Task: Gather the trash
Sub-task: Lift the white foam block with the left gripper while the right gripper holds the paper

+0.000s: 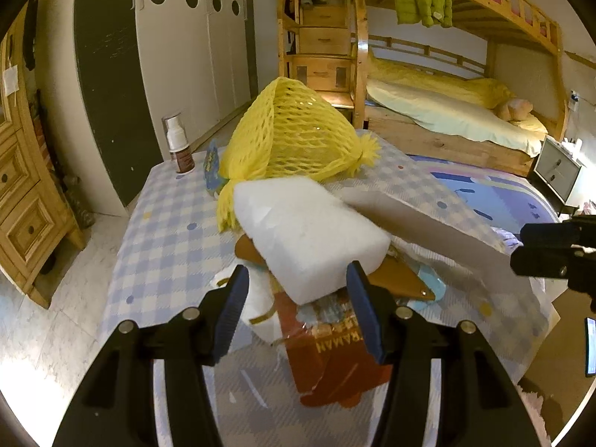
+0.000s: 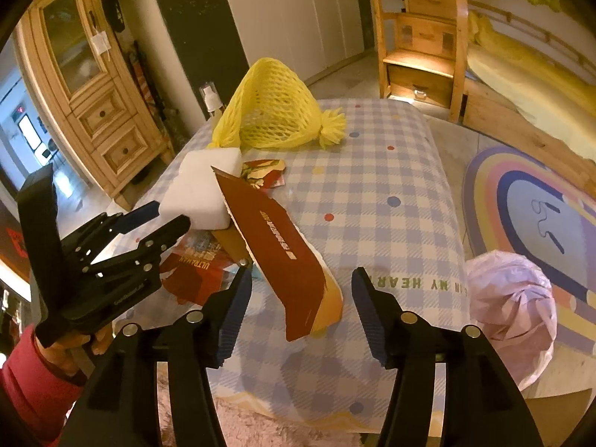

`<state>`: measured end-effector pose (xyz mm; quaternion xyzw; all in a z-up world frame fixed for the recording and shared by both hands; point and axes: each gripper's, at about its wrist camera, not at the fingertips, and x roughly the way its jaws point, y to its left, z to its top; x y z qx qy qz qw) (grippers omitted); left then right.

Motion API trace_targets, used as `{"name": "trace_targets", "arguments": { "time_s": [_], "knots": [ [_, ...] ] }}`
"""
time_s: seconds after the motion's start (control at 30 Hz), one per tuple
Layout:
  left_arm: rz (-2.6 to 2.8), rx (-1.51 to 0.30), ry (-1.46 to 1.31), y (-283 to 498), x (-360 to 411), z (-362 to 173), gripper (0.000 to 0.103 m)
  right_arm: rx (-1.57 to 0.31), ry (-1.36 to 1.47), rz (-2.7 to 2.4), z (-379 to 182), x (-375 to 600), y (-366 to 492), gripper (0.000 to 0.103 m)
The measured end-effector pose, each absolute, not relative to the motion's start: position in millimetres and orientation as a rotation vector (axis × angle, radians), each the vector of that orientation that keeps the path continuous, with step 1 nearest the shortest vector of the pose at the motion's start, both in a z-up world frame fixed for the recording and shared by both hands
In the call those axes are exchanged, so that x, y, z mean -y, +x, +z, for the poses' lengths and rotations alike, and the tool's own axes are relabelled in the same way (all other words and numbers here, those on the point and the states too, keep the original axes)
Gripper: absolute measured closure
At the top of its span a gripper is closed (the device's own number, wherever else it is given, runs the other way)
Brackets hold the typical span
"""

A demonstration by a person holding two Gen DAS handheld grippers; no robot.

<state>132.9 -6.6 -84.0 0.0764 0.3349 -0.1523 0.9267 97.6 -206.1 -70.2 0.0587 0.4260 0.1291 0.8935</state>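
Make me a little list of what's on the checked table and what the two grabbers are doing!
table: checked cloth with coloured dots
biggest trash: yellow foam net at the far side
white trash: foam block on the pile, next to the net
red trash: long red card leaning on the pile
under the pile: torn red wrappers
not trash maybe: spray bottle standing at the far corner
left gripper: open, fingers either side of the foam block's near end
right gripper: open, red card's end between the jaws
beside the table: pink bag
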Motion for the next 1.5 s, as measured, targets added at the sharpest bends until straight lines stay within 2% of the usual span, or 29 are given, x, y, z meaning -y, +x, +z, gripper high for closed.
{"name": "trace_targets", "arguments": {
  "time_s": [0.1, 0.13, 0.17, 0.27, 0.53, 0.67, 0.83, 1.1, 1.23, 1.3, 1.43, 1.5],
  "knots": [
    [-0.319, -0.683, 0.166, 136.1, 9.0, -84.6, 0.05, -0.892, 0.116, 0.271, -71.0, 203.6, 99.4, 0.046],
    [-0.321, -0.683, 0.166, 137.3, 9.7, -85.0, 0.054, -0.894, 0.115, 0.276, -71.0, 202.7, 99.8, 0.046],
    [-0.328, -0.683, 0.164, 137.8, 9.8, -85.0, 0.068, -0.895, 0.112, 0.278, -71.7, 201.7, 99.0, 0.046],
    [-0.346, -0.688, 0.165, 138.3, 10.9, -85.2, 0.078, -0.895, 0.097, 0.281, -72.3, 198.6, 98.9, 0.046],
    [-0.337, -0.672, 0.133, 125.4, -0.2, -79.7, 0.081, -0.869, -0.016, 0.269, -75.9, 178.8, 96.4, 0.046],
    [-0.324, -0.656, 0.127, 116.7, -6.5, -72.9, 0.081, -0.875, -0.104, 0.269, -82.4, 165.9, 97.6, 0.05],
    [-0.304, -0.649, 0.112, 110.3, -14.4, -69.2, 0.081, -0.897, -0.128, 0.305, -93.6, 155.9, 97.0, 0.048],
    [-0.28, -0.669, 0.093, 108.1, -20.8, -77.7, 0.081, -0.858, -0.178, 0.31, -100.3, 140.2, 88.6, 0.026],
    [-0.282, -0.665, 0.084, 107.0, -22.5, -78.8, 0.081, -0.843, -0.217, 0.277, -107.5, 133.3, 89.7, 0.026],
    [-0.282, -0.667, 0.081, 106.4, -23.3, -80.7, 0.081, -0.839, -0.233, 0.257, -111.4, 131.4, 90.9, 0.028],
    [-0.283, -0.672, 0.075, 106.5, -24.5, -83.0, 0.081, -0.822, -0.246, 0.235, -110.7, 134.2, 89.3, 0.044],
    [-0.285, -0.673, 0.074, 106.6, -24.4, -83.4, 0.081, -0.81, -0.246, 0.231, -107.7, 136.0, 88.7, 0.055]
  ]
}}
